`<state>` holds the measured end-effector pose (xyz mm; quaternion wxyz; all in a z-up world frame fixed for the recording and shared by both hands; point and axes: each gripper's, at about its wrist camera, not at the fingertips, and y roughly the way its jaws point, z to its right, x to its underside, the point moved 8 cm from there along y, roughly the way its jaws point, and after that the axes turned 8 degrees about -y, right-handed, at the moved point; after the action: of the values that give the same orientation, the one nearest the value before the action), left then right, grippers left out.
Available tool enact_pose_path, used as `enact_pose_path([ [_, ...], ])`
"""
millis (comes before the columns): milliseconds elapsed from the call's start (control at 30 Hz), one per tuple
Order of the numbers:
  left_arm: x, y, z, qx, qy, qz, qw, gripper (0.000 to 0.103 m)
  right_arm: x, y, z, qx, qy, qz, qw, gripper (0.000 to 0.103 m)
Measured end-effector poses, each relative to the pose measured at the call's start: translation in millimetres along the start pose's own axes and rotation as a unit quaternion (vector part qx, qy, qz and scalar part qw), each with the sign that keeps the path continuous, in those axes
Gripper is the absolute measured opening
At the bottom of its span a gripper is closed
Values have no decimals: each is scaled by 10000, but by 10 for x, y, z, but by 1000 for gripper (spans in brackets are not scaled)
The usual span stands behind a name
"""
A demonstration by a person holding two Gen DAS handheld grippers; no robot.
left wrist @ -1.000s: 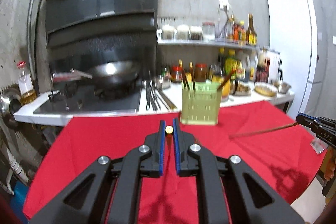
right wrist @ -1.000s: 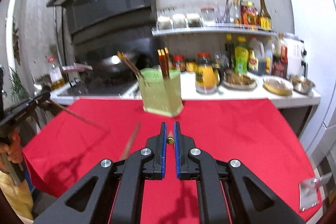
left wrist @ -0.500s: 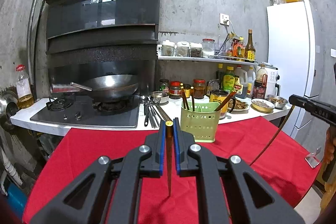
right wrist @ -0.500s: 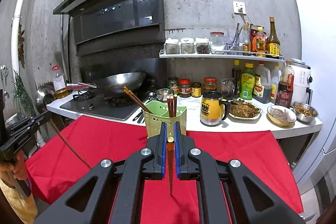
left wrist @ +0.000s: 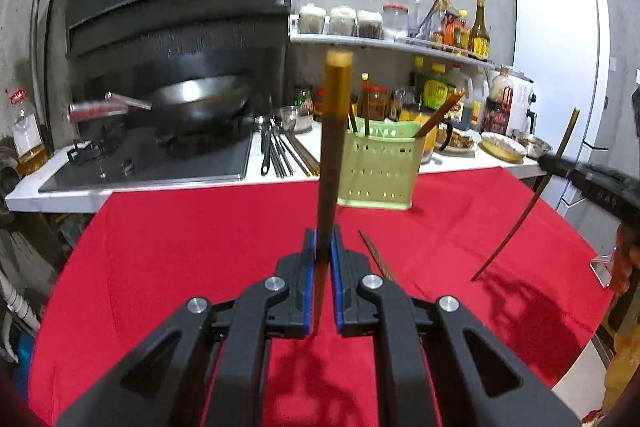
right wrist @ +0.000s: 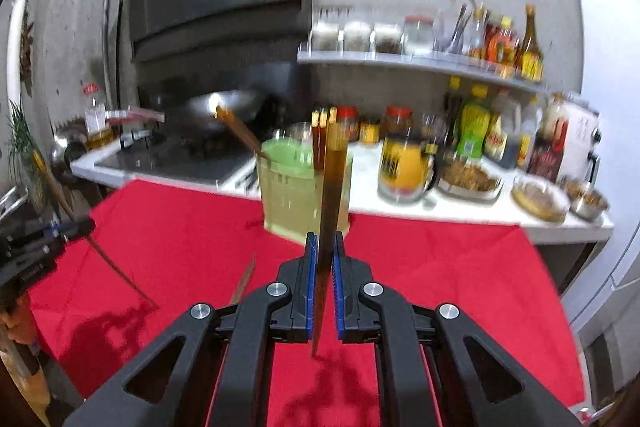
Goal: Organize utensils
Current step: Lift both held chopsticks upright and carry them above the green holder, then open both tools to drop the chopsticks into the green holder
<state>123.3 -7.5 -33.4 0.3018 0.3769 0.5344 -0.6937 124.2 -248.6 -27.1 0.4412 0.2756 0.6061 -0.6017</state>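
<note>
1. Your left gripper (left wrist: pixel 323 247) clamped a chopstick (left wrist: pixel 330 155), upright.
2. Your right gripper (right wrist: pixel 325 251) clamped another chopstick (right wrist: pixel 330 195), upright too.
3. A loose chopstick (left wrist: pixel 378 259) lay on the red cloth (left wrist: pixel 180 247).
4. The green holder (left wrist: pixel 378 167) stood at the cloth's far edge.

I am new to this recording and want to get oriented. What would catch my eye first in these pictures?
First, the brown chopstick standing nearly upright, clamped in the left gripper; the right gripper clamps another chopstick the same way. Behind them stands a green utensil holder with chopsticks in it, at the far edge of the red cloth. One loose chopstick lies on the cloth.
</note>
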Motion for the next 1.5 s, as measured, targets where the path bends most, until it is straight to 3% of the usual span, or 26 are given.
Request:
enact_pose_path([
  [167,180,191,-73,-102,-47,-416,9991,6,261,206,-69,-161,76,-333,9993,7],
  [533,-16,115,15,-1,-6,-177,9998,6,140,110,44,-78,112,-201,9997,6],
  [700,-457,205,277,311,136,124,9993,6,-208,162,280,150,142,72,9998,6],
  [900,-1311,305,770,742,325,795,9935,6,-982,207,533,456,75,801,9957,6],
  [1100,-1931,750,927,713,287,913,9929,6,-1617,347,669,342,212,1373,9897,7],
  [1367,-1806,1673,876,528,258,172,9981,6,-1491,1132,570,-23,263,788,9965,7],
  [1500,-1795,1853,788,487,198,108,9986,6,-1388,1390,549,-172,297,505,9981,9],
])
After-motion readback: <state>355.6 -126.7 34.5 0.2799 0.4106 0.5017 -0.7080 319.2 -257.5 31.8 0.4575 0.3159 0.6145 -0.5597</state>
